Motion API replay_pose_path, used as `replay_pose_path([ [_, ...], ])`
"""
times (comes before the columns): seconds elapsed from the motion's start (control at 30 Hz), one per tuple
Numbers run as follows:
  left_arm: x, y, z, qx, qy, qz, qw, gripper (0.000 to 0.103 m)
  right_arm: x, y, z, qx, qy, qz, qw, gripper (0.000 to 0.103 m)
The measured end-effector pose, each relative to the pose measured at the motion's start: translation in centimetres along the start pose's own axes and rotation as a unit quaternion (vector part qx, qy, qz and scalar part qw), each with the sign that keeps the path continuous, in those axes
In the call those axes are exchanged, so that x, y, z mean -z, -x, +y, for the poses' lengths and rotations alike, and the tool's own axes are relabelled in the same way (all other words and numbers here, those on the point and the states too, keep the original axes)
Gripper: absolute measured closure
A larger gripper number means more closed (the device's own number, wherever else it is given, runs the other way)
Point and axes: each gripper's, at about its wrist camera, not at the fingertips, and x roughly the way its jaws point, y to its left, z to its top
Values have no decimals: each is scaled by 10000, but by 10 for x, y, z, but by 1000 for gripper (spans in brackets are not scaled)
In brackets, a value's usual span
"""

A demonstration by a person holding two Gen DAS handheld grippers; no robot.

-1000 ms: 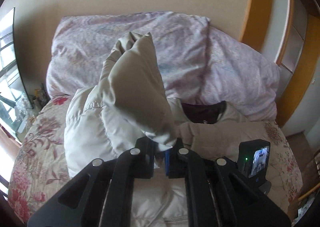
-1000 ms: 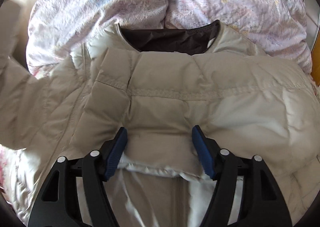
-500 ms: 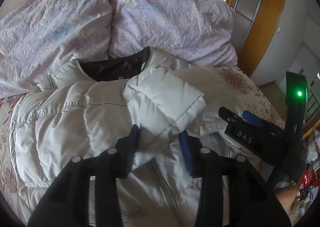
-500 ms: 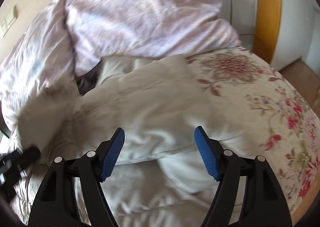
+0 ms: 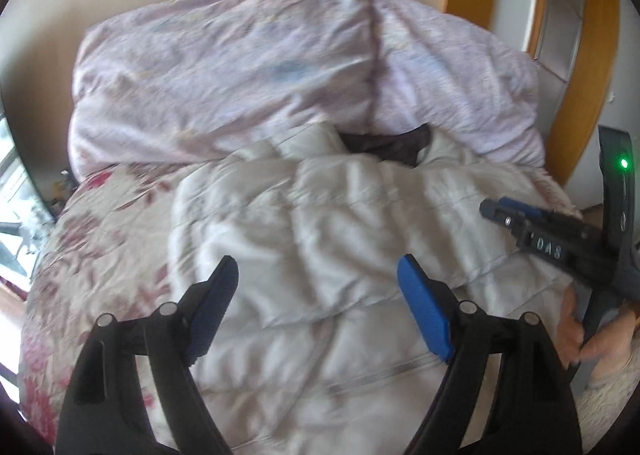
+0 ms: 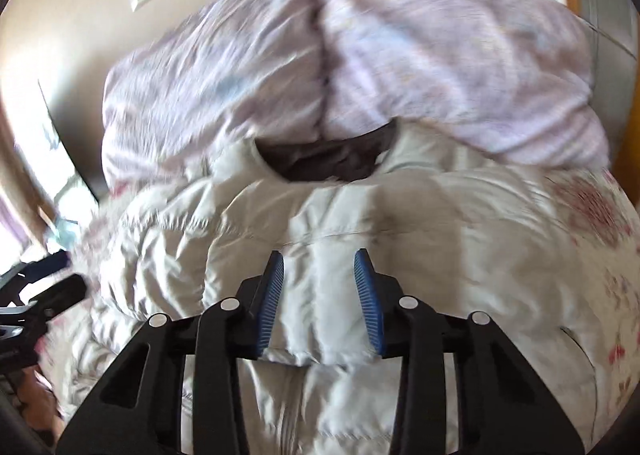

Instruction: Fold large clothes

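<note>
- Bed with floral sheet (image 5: 100,223), lilac pillows (image 5: 224,67) at the head.
- Puffy white jacket (image 5: 320,239) lies on the sheet, dark collar toward pillows, sleeves folded in over the body.
- Left gripper (image 5: 318,307): jaws have just been opening, wide apart above the jacket, gripping nothing.
- Right gripper (image 6: 319,297): jaws have just been closing around a fold of sleeve; whether the pads are pressing yet, cannot tell.
- Step, judged: sleeve fold-in; next needs the hem brought up toward the collar.

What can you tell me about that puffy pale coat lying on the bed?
The coat is a quilted, cream, padded garment with a dark lining at its open collar. It lies crumpled on the flowered bedspread, its collar against the lilac pillows. A folded cuff end sits between the right gripper jaws.
</note>
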Motion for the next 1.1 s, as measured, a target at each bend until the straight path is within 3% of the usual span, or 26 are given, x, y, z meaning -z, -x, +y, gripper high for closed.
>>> replay_pose_path([
  [0.1, 21, 6, 35, -354, 135, 117, 9992, 21, 6, -60, -6, 564, 108, 761, 9954, 65],
  [0.13, 30, 7, 48, -439, 228, 186, 9986, 21, 9, -74, -12, 547, 22, 902, 9944, 66],
  [0.27, 54, 15, 86, -511, 551, 365, 9965, 21, 1, -90, -31, 411, -438, 958, 9936, 66],
  [0.37, 67, 23, 104, -352, 638, 495, 9961, 21, -4, -85, -30, 368, -431, 1112, 9922, 65],
  [0.43, 79, 29, 114, -202, 627, 576, 9962, 21, -2, -63, -35, 54, -527, 1135, 9921, 55],
  [0.5, 88, 34, 119, -62, 613, 679, 9958, 21, 5, -31, -44, -343, -671, 1029, 9918, 18],
  [0.53, 93, 36, 124, 15, 647, 747, 9951, 19, 12, -6, -54, -550, -767, 931, 9912, 13],
  [0.7, 116, 40, 136, 686, 986, 993, 9878, 19, 60, 82, -116, -758, -1177, 924, 9858, 11],
  [0.83, 138, 45, 134, 990, 1085, 1172, 9822, 19, 112, 133, -176, -553, -1798, 1046, 9766, 11],
  [0.97, 155, 46, 134, 1234, 1326, 1317, 9746, 21, 160, 163, -220, -328, -2398, 1155, 9634, 13],
  [1.1, 167, 48, 134, 1408, 1530, 1381, 9683, 28, 188, 172, -241, -642, -2816, 1219, 9496, 20],
])
